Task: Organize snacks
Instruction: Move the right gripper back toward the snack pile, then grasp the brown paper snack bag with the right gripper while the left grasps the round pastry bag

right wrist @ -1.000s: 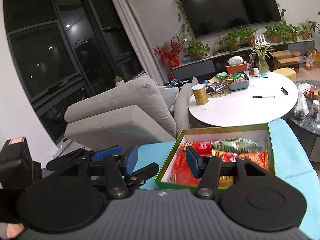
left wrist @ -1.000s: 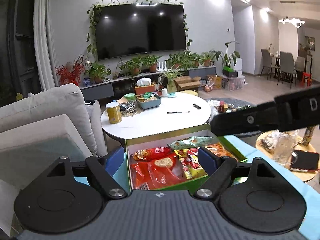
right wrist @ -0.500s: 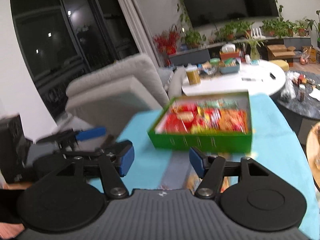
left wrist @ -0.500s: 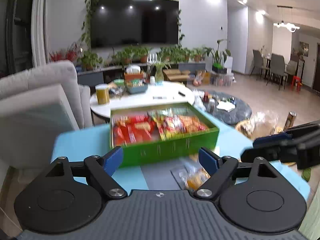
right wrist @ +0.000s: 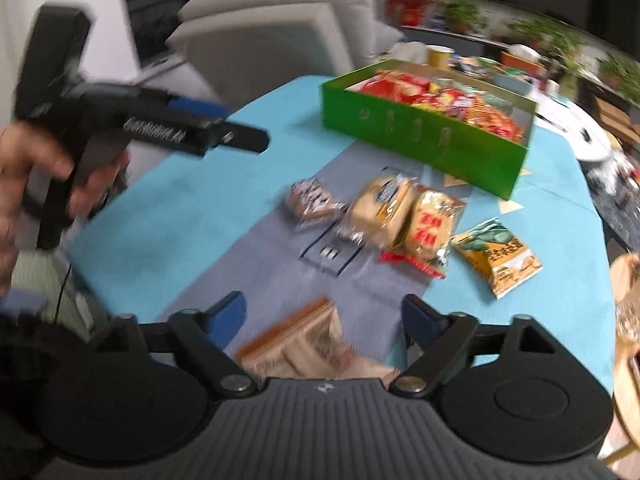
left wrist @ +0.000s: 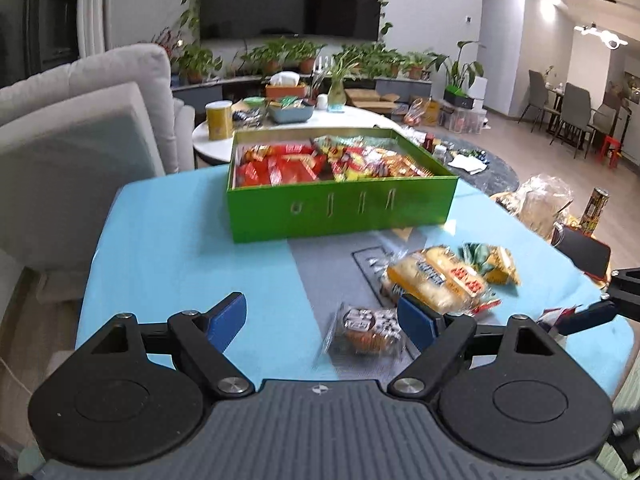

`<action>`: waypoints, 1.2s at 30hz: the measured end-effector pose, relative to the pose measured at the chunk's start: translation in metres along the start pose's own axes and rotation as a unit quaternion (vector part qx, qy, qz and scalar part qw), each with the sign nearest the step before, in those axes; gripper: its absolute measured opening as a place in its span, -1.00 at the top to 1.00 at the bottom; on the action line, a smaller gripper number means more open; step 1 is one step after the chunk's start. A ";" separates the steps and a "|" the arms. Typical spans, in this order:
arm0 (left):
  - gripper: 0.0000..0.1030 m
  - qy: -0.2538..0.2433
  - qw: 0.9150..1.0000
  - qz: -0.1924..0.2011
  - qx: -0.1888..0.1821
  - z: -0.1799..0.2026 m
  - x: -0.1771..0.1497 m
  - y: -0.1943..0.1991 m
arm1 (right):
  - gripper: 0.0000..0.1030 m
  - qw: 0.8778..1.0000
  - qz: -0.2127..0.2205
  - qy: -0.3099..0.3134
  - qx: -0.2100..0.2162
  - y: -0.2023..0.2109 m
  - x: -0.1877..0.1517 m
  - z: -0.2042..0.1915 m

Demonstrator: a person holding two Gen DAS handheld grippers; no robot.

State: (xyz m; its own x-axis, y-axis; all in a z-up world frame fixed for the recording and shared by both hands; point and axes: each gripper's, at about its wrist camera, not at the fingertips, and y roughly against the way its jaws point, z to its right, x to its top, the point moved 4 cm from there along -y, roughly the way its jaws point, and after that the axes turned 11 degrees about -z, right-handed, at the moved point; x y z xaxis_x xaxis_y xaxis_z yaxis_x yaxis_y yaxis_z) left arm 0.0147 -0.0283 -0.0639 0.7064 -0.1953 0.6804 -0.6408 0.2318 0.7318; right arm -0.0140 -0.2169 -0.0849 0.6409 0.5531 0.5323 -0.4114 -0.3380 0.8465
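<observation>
A green box (left wrist: 340, 210) full of snack packets stands at the far side of the blue-covered table (left wrist: 168, 248); it also shows in the right wrist view (right wrist: 424, 142). Loose on the grey mat are a clear-wrapped brown cake (left wrist: 366, 330), two yellow bread packets (left wrist: 436, 278) and a yellow-green nut packet (left wrist: 494, 260). My left gripper (left wrist: 322, 318) is open and empty, near the cake. My right gripper (right wrist: 324, 314) is open over a blurred brown packet (right wrist: 308, 340) at the near edge. In the right wrist view I see the cake (right wrist: 312, 200), bread packets (right wrist: 408, 216) and nut packet (right wrist: 498, 256).
A grey sofa (left wrist: 80, 128) stands left of the table. A white round table (left wrist: 360, 120) with a yellow can and a bowl lies behind the box. A small side table with a glass jar (left wrist: 548, 204) is at the right. My left gripper's body (right wrist: 140, 124) hangs over the left edge.
Both grippers have pulled back from above the box toward the table's near edge and tilted down. The loose packets on the mat have come into view. The jaws stayed open.
</observation>
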 end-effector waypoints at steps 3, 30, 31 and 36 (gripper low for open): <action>-0.57 0.005 1.000 -0.005 0.001 -0.001 -0.003 -0.003 | -0.57 0.998 -0.024 0.054 -0.008 -0.006 -0.012 -0.010; -0.58 -0.030 0.997 -0.068 -0.016 0.031 -0.003 -0.067 | -0.02 0.988 0.047 -0.144 0.007 -0.024 0.009 0.033; -0.58 -0.028 0.997 -0.070 -0.017 0.032 -0.002 -0.070 | -0.02 0.987 0.053 -0.150 0.010 -0.021 0.008 0.034; -0.52 -0.033 0.996 -0.080 -0.016 0.037 -0.004 -0.078 | -0.02 0.980 0.077 -0.183 0.015 -0.011 0.005 0.043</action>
State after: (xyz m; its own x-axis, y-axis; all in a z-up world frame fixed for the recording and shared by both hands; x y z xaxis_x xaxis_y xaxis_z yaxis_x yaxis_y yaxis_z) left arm 0.0507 -0.0813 -0.1225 0.7773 -0.2942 0.5562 -0.5100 0.2232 0.8307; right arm 0.0222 -0.2431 -0.0912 0.7640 0.1857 0.6180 -0.5062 -0.4215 0.7524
